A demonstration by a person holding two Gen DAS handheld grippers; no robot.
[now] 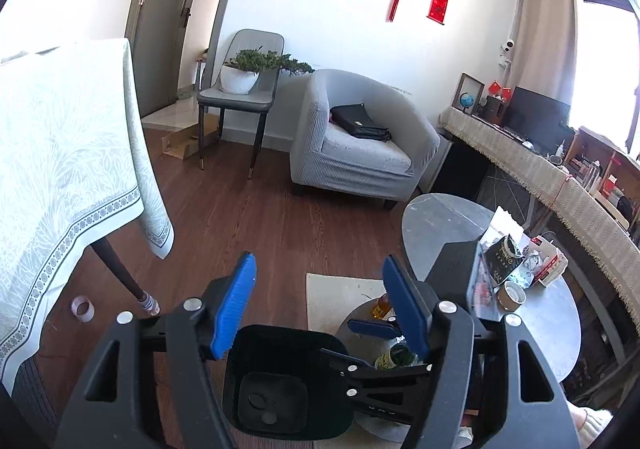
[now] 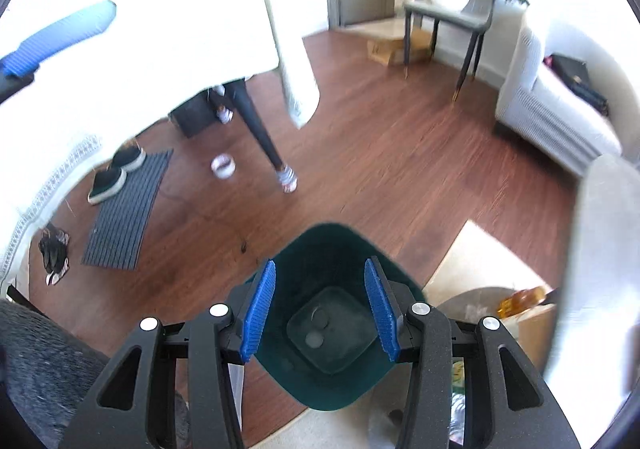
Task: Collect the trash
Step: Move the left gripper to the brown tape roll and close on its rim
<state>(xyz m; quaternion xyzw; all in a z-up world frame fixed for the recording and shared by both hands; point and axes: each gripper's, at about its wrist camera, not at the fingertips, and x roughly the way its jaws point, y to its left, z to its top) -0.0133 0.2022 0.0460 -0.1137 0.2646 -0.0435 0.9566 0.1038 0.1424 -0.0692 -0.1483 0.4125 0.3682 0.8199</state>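
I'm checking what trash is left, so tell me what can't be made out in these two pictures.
- Bottles on the low table: left wrist view, largely covered by the right gripper; count unclear.
- Flat round bits at the bin's bottom: right wrist view, too small to identify.
- Clutter on the grey round table: left wrist view, overlapping; items hard to separate.
- Tabletop under the tablecloth: right wrist view, overexposed.
- Left gripper: right wrist view, cut off by the edge.

A dark bin [image 2: 320,289] stands on the wood floor [image 2: 380,169], its base overlapping a pale rug [image 2: 472,261]
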